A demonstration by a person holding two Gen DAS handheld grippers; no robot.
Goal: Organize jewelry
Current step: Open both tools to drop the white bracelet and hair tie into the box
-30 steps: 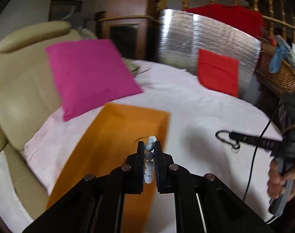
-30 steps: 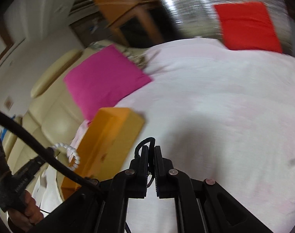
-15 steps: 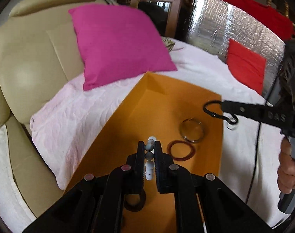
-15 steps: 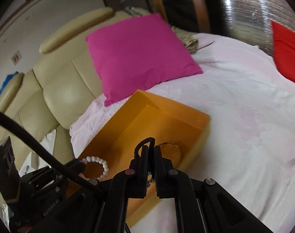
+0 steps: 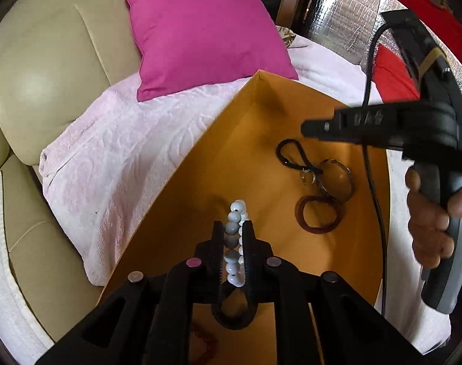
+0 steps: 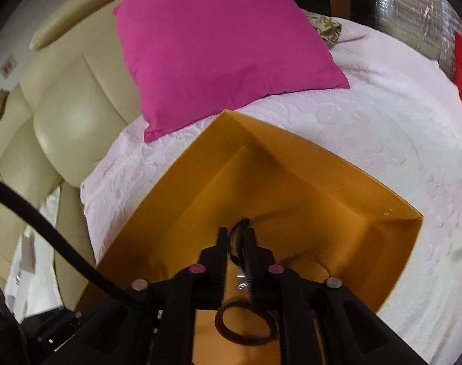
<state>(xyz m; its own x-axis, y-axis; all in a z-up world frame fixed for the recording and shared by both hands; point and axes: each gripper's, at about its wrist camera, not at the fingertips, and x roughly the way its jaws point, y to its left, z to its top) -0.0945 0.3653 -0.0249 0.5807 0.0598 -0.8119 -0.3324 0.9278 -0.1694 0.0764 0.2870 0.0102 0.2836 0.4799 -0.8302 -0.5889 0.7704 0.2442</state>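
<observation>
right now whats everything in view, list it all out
box: one, orange, open, on the bed cover
bead bracelet: one, white and grey, between the left gripper's fingers, over the box
black cord: one, black loop, lying in the box under the right gripper's tip
metal bangle: one, silver, in the box beside the cord
dark red ring: one, flat on the box floor
black ring: one, box floor under the left gripper
cushion: one, magenta, behind the box
bed cover: one, pale pink
headboard: beige, padded
left gripper: black, jaws just opening
right gripper: black, jaws just opening
hand: one, on the right gripper's handle
</observation>
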